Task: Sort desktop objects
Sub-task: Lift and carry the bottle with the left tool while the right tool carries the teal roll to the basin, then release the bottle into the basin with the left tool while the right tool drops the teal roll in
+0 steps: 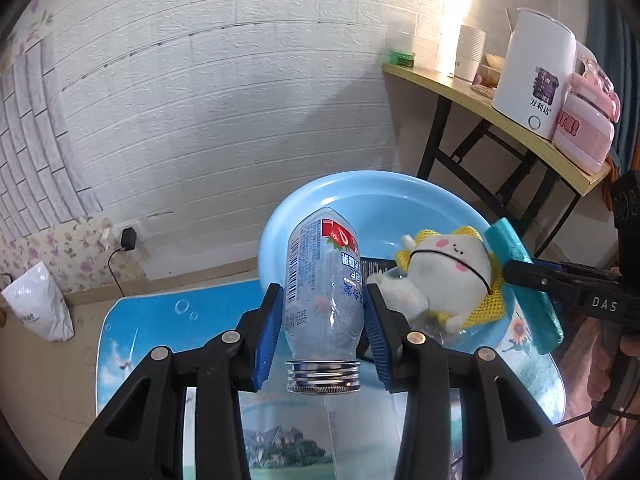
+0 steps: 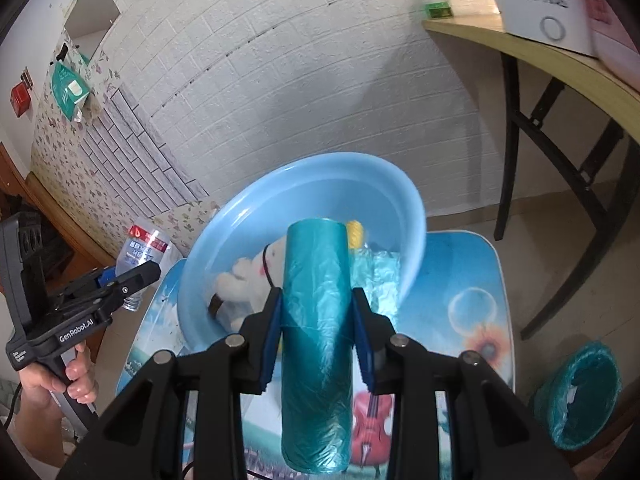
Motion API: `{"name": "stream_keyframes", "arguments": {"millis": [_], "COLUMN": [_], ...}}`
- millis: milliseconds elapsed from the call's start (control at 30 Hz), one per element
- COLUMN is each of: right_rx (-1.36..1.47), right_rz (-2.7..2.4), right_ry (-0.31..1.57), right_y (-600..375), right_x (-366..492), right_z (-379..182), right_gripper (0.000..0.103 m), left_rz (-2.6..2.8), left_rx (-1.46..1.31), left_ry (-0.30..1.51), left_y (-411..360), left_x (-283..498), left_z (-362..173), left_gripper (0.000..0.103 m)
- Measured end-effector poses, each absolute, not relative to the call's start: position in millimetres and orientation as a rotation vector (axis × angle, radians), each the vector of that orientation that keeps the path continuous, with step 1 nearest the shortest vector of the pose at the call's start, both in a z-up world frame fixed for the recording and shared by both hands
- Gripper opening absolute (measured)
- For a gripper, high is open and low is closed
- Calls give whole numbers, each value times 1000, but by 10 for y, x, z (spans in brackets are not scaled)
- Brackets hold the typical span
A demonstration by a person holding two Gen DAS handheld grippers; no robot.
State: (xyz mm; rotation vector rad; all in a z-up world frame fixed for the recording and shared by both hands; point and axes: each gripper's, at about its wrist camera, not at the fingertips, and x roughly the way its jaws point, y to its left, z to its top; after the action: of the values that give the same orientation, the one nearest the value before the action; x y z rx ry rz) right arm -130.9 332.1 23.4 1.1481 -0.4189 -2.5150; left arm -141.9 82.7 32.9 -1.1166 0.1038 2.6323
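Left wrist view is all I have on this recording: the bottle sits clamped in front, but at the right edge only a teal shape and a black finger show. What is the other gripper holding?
Observer: The right gripper is shut on a roll of teal plastic bags, its blue pads pressed on both sides.
Operator: Where is that roll relative to the basin?
Observer: It is held in front of the blue basin, hiding part of the plush toy inside.
Operator: Anything on the floor my view misses?
Observer: A bin with a teal liner stands to the right of the small table.
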Motion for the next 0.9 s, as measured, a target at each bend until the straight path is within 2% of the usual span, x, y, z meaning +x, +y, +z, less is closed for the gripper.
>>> {"name": "stream_keyframes", "arguments": {"millis": [633, 900], "right_rx": [1154, 1054], "right_rz": [-2543, -2572], "right_ry": [-278, -234], "right_y": [3031, 2935], "right_x": [-2197, -2126], "right_z": [106, 381], "right_gripper": [33, 33], "left_rz": [2600, 2620], "left_rx": [-1137, -1085], "left_ry": [141, 155], "left_y": [1108, 1098], "left_x": [-1874, -1872], "left_z": [109, 209], "left_gripper": [40, 40]}}
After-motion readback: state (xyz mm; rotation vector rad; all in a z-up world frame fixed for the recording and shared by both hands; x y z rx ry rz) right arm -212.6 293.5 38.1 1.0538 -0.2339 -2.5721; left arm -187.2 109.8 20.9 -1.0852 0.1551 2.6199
